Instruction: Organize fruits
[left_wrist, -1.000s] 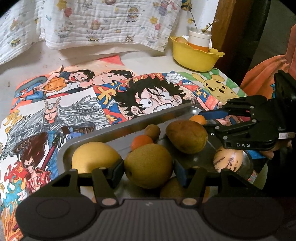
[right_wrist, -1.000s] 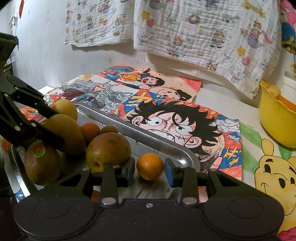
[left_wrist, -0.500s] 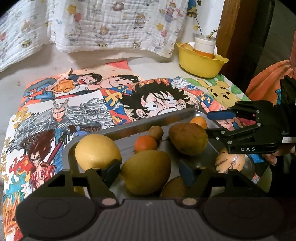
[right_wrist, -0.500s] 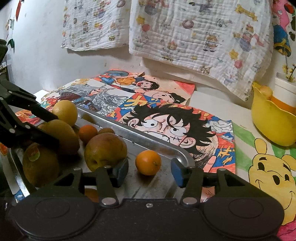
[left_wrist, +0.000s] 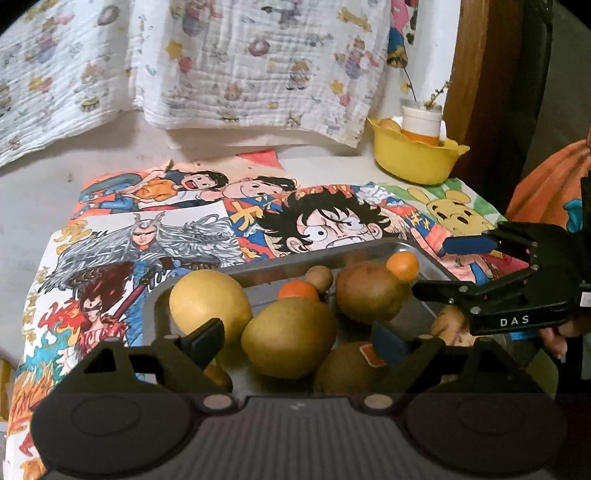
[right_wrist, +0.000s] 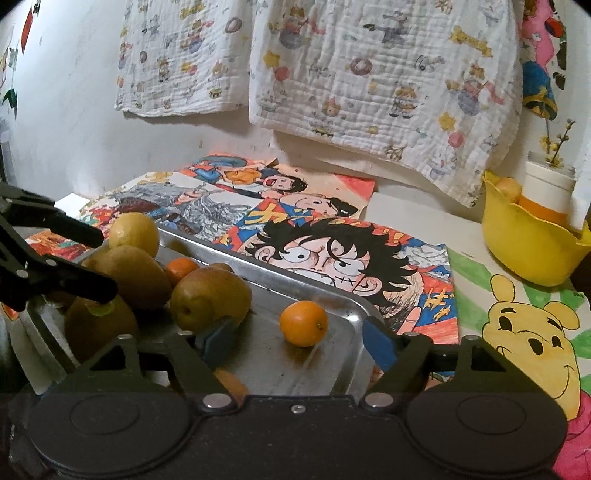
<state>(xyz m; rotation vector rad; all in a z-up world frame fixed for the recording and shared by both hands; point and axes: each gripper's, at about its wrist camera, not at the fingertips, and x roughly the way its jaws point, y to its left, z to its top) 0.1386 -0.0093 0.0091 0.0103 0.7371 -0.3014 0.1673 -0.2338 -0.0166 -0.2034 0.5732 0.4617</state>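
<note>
Two claws, both spread wide, gripping nothing. Left wrist view: my left claw (left_wrist: 295, 338) hangs over the metal tray (left_wrist: 424, 254), fingers either side of a yellow-green pear (left_wrist: 290, 338) but not pinching it. Yellow fruit (left_wrist: 210, 304) at the tray's left end, brown pear (left_wrist: 369, 293) beyond, small orange (left_wrist: 402, 266) near the far right corner. Right wrist view: my right claw (right_wrist: 299, 341) is released around the small orange (right_wrist: 303, 323), gaps on both sides. Yellow bowl (right_wrist: 524, 247) sits on the table, well apart.
</note>
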